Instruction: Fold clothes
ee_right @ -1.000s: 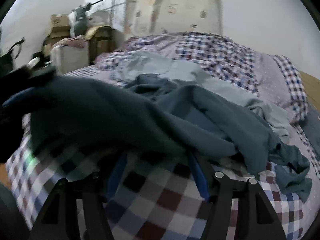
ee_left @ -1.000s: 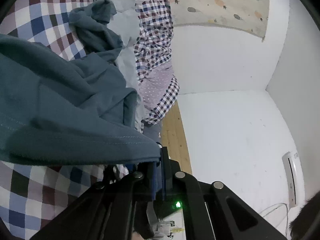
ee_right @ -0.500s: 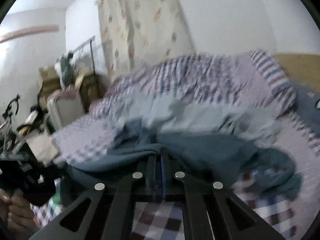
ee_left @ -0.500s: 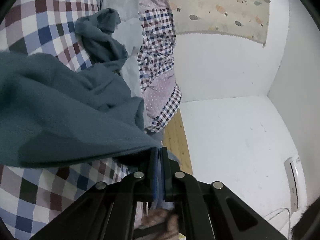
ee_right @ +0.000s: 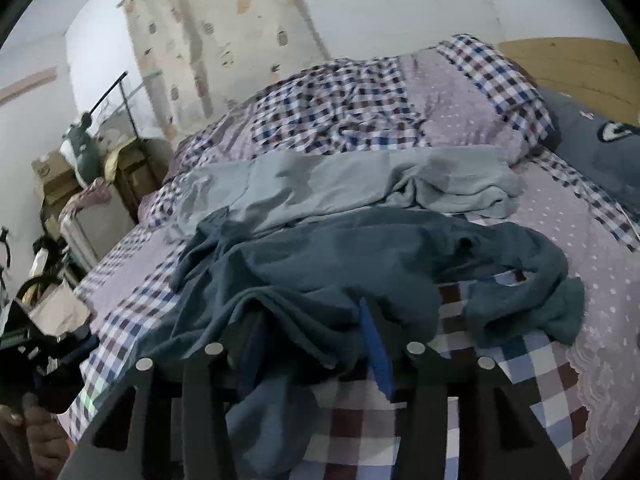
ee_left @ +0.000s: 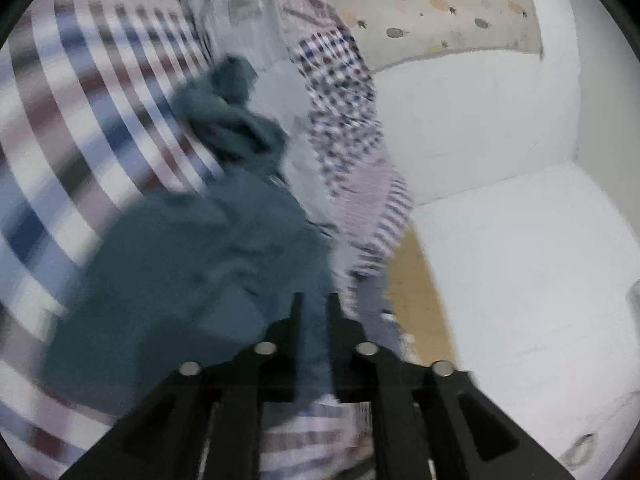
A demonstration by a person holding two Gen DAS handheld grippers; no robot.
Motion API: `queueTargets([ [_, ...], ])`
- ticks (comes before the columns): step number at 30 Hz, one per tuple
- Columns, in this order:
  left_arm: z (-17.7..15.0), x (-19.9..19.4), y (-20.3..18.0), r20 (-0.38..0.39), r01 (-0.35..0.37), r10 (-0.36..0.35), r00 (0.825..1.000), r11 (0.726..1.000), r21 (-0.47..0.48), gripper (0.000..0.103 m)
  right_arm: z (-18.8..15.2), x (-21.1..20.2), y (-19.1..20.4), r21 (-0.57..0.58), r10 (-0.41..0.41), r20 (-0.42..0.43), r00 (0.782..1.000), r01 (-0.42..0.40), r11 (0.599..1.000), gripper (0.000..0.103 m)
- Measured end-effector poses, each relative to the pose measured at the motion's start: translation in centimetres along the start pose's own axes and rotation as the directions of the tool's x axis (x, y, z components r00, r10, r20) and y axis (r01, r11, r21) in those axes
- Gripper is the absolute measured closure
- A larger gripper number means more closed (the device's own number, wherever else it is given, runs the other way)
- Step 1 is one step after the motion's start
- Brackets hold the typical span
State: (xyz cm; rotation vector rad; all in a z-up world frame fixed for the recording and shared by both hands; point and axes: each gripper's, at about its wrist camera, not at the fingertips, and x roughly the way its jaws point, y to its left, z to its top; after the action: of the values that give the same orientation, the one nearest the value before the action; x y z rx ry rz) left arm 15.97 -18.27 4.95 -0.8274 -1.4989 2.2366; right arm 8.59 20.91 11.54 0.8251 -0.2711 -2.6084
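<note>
Since half a second ago both jaws have parted: the right hand-held gripper (ee_right: 312, 336) now stands spread wide, teal cloth bunched between its fingers but not pinched. The teal garment (ee_right: 360, 264) lies rumpled on the checked bed (ee_right: 540, 380), seemingly dropped there for flattening. The left hand-held gripper (ee_left: 316, 320), blurred, stands slightly apart with cloth between.
</note>
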Motion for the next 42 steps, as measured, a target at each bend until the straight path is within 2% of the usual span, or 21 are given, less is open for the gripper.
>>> queueTargets([
  [1, 0.5, -0.9, 0.0, 0.014, -0.033, 0.032, 0.999, 0.999, 0.025, 0.074, 0.1, -0.1, -0.4, 0.018, -0.002, 0.008, 1.000, 0.002, 1.000, 0.049],
  [2, 1.0, -1.7, 0.0, 0.029, -0.065, 0.064, 0.998, 0.997, 0.050, 0.055, 0.2, -0.2, -0.8, 0.032, -0.004, 0.012, 1.000, 0.003, 0.999, 0.046],
  [4, 1.9, -3.4, 0.2, 0.036, -0.142, 0.139, 0.990, 0.984, 0.106, 0.030, 0.4, -0.2, -1.5, 0.060, -0.006, 0.019, 1.000, 0.005, 0.998, 0.045],
  [6, 2.2, -4.1, 0.5, 0.001, -0.212, 0.214, 0.977, 0.963, 0.164, 0.026, 0.8, -0.1, -2.1, 0.085, 0.000, 0.019, 1.000, -0.001, 0.996, 0.044],
  [9, 1.5, -3.9, 0.8, -0.066, -0.305, 0.335, 0.940, 0.910, 0.282, 0.026, 1.1, 0.1, -2.5, 0.118, 0.006, 0.025, 1.000, -0.009, 0.993, 0.044],
  [12, 0.3, -2.5, 2.1, -0.163, -0.325, 0.385, 0.908, 0.895, 0.307, 0.026, 1.2, 0.2, -2.6, 0.130, 0.001, 0.034, 0.999, -0.006, 0.991, 0.044],
  [14, -0.1, -1.8, 2.6, -0.193, -0.334, 0.400, 0.896, 0.893, 0.303, 0.026, 1.2, 0.3, -2.5, 0.133, 0.002, 0.037, 0.999, -0.007, 0.991, 0.044],
  [15, -0.2, -1.5, 2.9, -0.203, -0.328, 0.394, 0.896, 0.897, 0.295, 0.027, 1.1, 0.4, -2.5, 0.133, 0.002, 0.038, 0.999, -0.007, 0.991, 0.044],
  [16, -0.2, -1.4, 2.9, -0.204, -0.317, 0.381, 0.902, 0.904, 0.286, 0.036, 1.1, 0.5, -2.4, 0.130, 0.001, 0.036, 0.999, -0.006, 0.991, 0.044],
  [17, -0.1, -1.4, 2.9, -0.205, -0.307, 0.368, 0.907, 0.910, 0.278, 0.060, 1.1, 0.7, -2.4, 0.128, 0.001, 0.032, 0.999, -0.005, 0.992, 0.044],
  [19, 0.1, -0.8, 3.4, -0.234, -0.279, 0.334, 0.913, 0.930, 0.240, 0.100, 1.0, 1.1, -2.5, 0.126, 0.000, 0.024, 1.000, -0.003, 0.992, 0.044],
  [21, 0.3, -0.4, 3.4, -0.289, -0.171, 0.212, 0.934, 0.972, 0.160, 0.100, 1.0, 1.5, -2.8, 0.135, 0.003, 0.016, 1.000, -0.005, 0.991, 0.043],
  [23, 0.5, -0.3, 2.4, -0.266, -0.086, 0.119, 0.957, 0.988, 0.131, 0.101, 1.1, 2.0, -3.3, 0.159, 0.008, 0.009, 1.000, -0.009, 0.987, 0.042],
  [25, 1.6, -1.5, 1.8, -0.194, 0.004, 0.015, 0.981, 0.995, 0.101, 0.101, 1.3, 2.3, -3.8, 0.193, 0.022, 0.007, 1.000, -0.023, 0.981, 0.041],
  [27, 2.9, -2.7, 1.9, -0.104, 0.068, -0.062, 0.993, 0.996, 0.052, 0.101, 1.4, 2.8, -4.2, 0.224, 0.057, -0.001, 0.998, -0.055, 0.973, 0.039],
  [30, 5.4, -4.9, 3.2, 0.081, 0.109, -0.107, 0.991, 0.994, -0.020, 0.101, 1.5, 3.5, -3.5, 0.196, 0.127, -0.043, 0.991, -0.116, 0.974, 0.036],
  [33, 7.7, -7.6, 5.6, 0.265, 0.091, -0.065, 0.962, 0.992, -0.087, 0.102, 1.4, 4.2, -1.7, 0.115, 0.213, -0.118, 0.970, -0.200, 0.973, 0.029],
  [36, 9.4, -9.6, 7.6, 0.414, 0.033, 0.030, 0.910, 0.989, -0.144, 0.102, 0.9, 4.6, 0.2, 0.031, 0.283, -0.189, 0.940, -0.282, 0.959, 0.026],
  [39, 10.0, -10.5, 8.9, 0.492, -0.144, 0.223, 0.841, 0.970, -0.193, 0.103, 0.1, 4.6, 1.5, -0.027, 0.321, -0.250, 0.913, -0.338, 0.941, 0.024],
  [41, 10.1, -10.8, 9.2, 0.508, -0.265, 0.344, 0.790, 0.938, -0.224, 0.103, -0.7, 4.6, 2.3, -0.095, 0.297, -0.299, 0.907, -0.338, 0.936, 0.023],
  [42, 10.0, -10.7, 9.1, 0.506, -0.302, 0.383, 0.773, 0.923, -0.238, 0.103, -1.0, 4.7, 2.7, -0.133, 0.277, -0.323, 0.905, -0.333, 0.934, 0.023],
])
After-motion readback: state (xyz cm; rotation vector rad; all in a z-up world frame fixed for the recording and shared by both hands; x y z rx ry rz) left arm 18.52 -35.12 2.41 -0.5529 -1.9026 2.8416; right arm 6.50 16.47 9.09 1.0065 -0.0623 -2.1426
